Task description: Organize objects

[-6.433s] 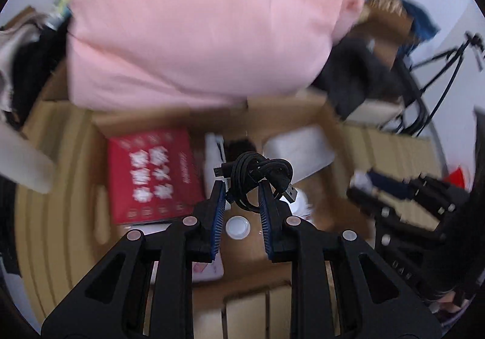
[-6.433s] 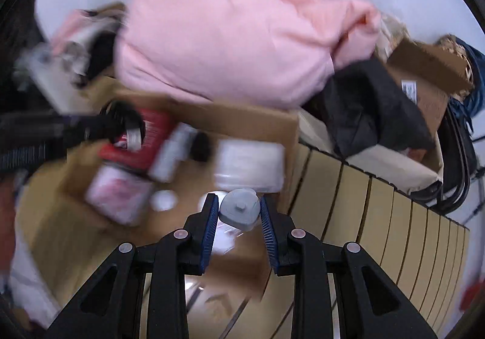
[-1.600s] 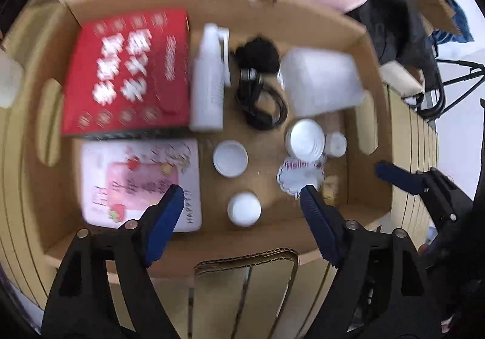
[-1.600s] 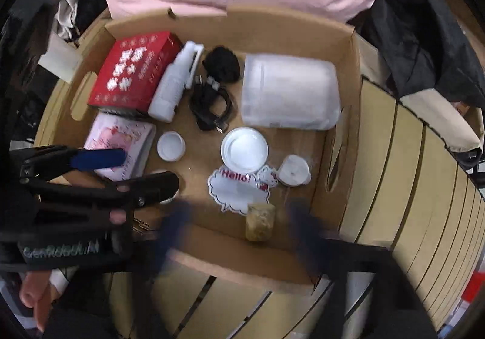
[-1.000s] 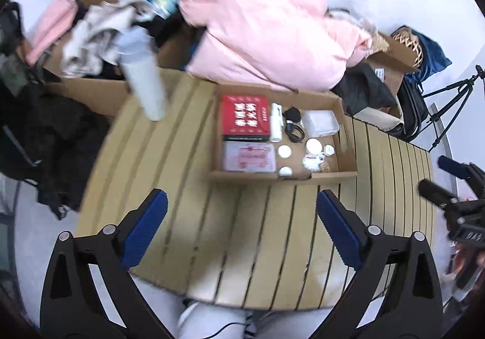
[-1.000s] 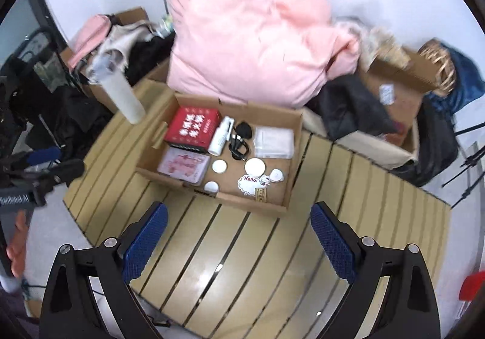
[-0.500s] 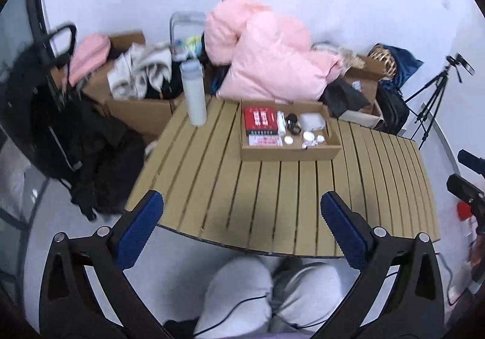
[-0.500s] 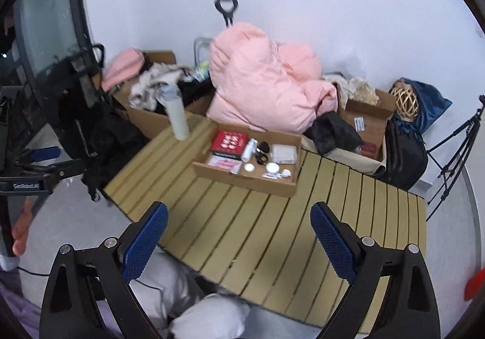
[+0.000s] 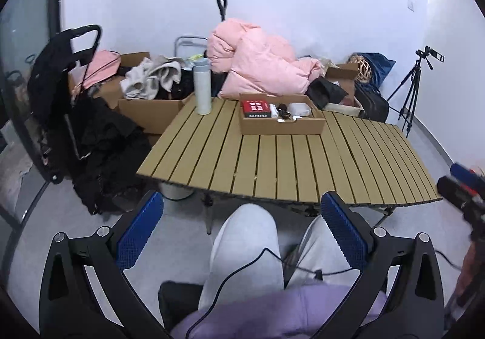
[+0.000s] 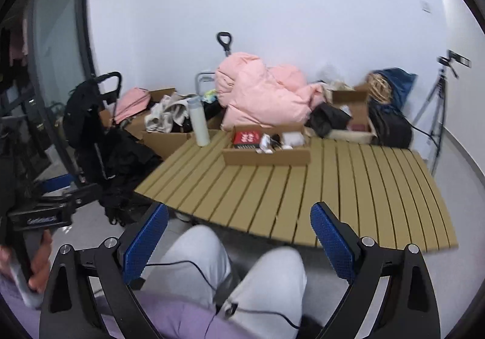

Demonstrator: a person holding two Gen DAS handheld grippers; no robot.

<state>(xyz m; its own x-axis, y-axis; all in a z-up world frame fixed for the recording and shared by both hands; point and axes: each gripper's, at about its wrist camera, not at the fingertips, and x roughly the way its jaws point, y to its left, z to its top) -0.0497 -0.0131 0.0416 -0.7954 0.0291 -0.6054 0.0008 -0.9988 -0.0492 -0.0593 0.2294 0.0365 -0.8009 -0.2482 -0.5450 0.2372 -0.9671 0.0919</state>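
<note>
left hand-held gripper [image 9: 242, 233] held wide apart, empty | right hand-held gripper [image 10: 239, 240] likewise | box [image 9: 282, 126] contents on tabletop [image 9: 288, 163] mostly hidden by wall

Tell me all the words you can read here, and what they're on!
Black gripper handle: white lettering, too blurred to read.
Red box in the brown cardboard tray on the wooden slatted table: white characters, too small to read.
Nothing else shows text.

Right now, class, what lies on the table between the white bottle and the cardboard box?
Nothing: between the white bottle and the cardboard box, only bare table slats show, clearest in the left wrist view.
</note>
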